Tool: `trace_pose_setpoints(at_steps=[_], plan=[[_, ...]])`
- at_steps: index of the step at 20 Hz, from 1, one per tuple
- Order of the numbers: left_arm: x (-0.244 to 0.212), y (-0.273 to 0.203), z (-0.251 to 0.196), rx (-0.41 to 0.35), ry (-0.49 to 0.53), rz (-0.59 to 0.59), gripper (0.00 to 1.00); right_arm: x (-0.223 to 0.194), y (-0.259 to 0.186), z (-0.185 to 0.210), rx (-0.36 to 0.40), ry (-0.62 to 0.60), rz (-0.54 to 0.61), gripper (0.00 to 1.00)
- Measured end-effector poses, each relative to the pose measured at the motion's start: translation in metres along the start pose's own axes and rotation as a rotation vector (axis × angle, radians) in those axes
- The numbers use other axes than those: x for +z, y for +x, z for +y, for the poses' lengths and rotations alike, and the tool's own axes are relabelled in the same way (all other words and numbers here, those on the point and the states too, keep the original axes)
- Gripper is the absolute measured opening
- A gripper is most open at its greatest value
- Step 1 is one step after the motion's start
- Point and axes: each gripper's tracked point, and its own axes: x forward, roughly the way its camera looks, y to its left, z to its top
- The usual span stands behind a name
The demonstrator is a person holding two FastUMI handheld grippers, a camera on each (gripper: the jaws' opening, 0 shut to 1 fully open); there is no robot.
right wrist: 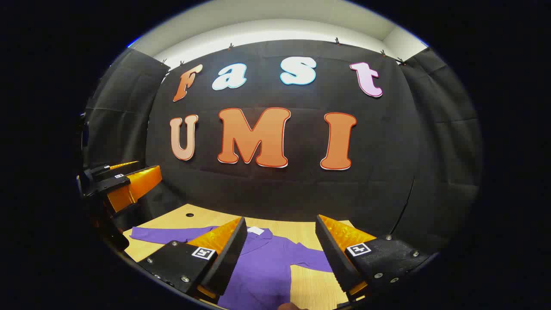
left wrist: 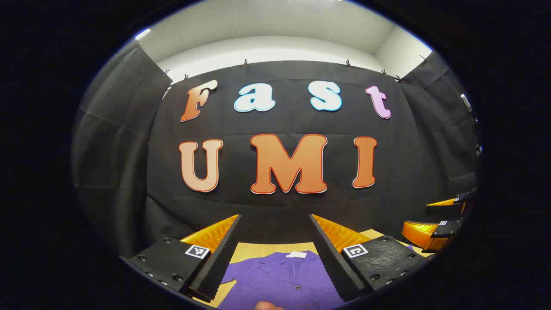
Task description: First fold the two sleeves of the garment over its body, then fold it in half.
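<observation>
Purple long-sleeved button shirt (right wrist: 267, 267) lies flat on the pale wooden bench (right wrist: 202, 217), collar with its white label toward the black back wall. In the right gripper view one sleeve (right wrist: 168, 234) stretches straight out to the side, the other sleeve (right wrist: 312, 261) angles out across the bench. Neither is folded over the body, so I judge the task is at its very start: first sleeve fold in hand.

My left gripper (left wrist: 275, 254) is held above the shirt's collar area, jaws wide apart, nothing between them. My right gripper (right wrist: 280, 258) is likewise raised over the shirt's body, jaws wide, empty. Both look level toward the wall, not pitched down at the cloth. In the right gripper view the left gripper also shows at the far edge, off beyond the stretched-out sleeve.

How I would do this step well:
- Pitch the gripper down first; from this angle I cannot see the cuffs well.
- Take one sleeve near its cuff, pinching only the sleeve's layers, not the body cloth.
- Lift just enough to clear, carry it across the chest, lay it flat without twist.
- If the shirt drags, steady the shoulder with the other gripper.

Risk: thin cloth may slide on smooth wood and skew the collar line.
</observation>
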Motion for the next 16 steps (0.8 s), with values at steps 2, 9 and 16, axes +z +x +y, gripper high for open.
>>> trace_pose_setpoints(at_steps=[2,9,16], plan=[[-0.001,0.0,-0.005,-0.002,-0.004,-0.001,0.98,0.0,0.0,0.0,0.002,0.004,-0.001,0.95],[-0.002,0.005,-0.018,-0.004,0.016,-0.013,0.98,0.001,0.003,0.0,0.003,-0.006,-0.006,0.95],[0.0,0.011,-0.024,-0.017,0.024,-0.028,0.96,-0.003,0.006,-0.002,-0.007,-0.001,-0.008,0.95]])
